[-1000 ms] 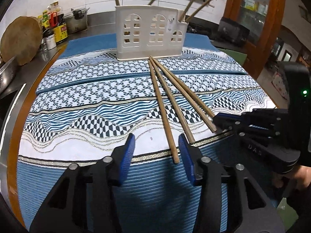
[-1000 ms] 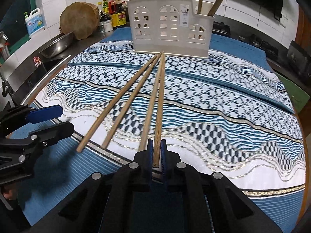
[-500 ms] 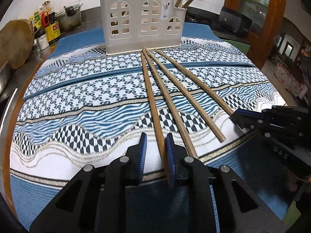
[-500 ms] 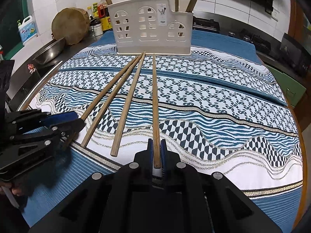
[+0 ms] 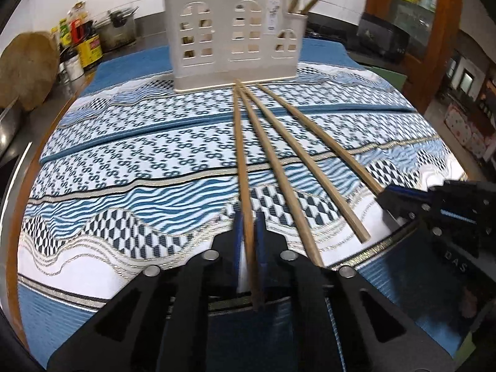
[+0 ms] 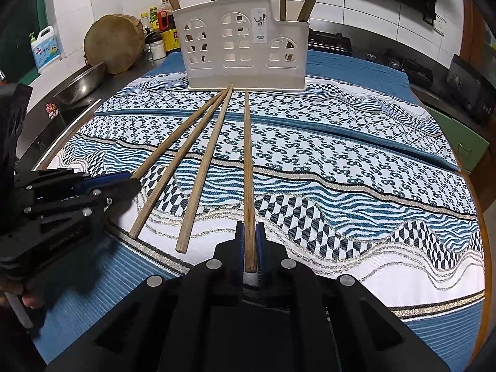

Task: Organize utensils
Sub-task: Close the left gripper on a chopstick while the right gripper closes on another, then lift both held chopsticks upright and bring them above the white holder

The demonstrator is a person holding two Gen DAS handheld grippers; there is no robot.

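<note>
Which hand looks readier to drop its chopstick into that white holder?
Probably right, narrowly. The right gripper clamps its chopstick near the very end; the left gripper grips its chopstick further in. Both point toward the holder.

White tiled walls backed a dark counter that carried a steel bowl, bottles and a round wooden block. A wooden cabinet stood to one side. A blue patterned cloth covered the desk.
</note>
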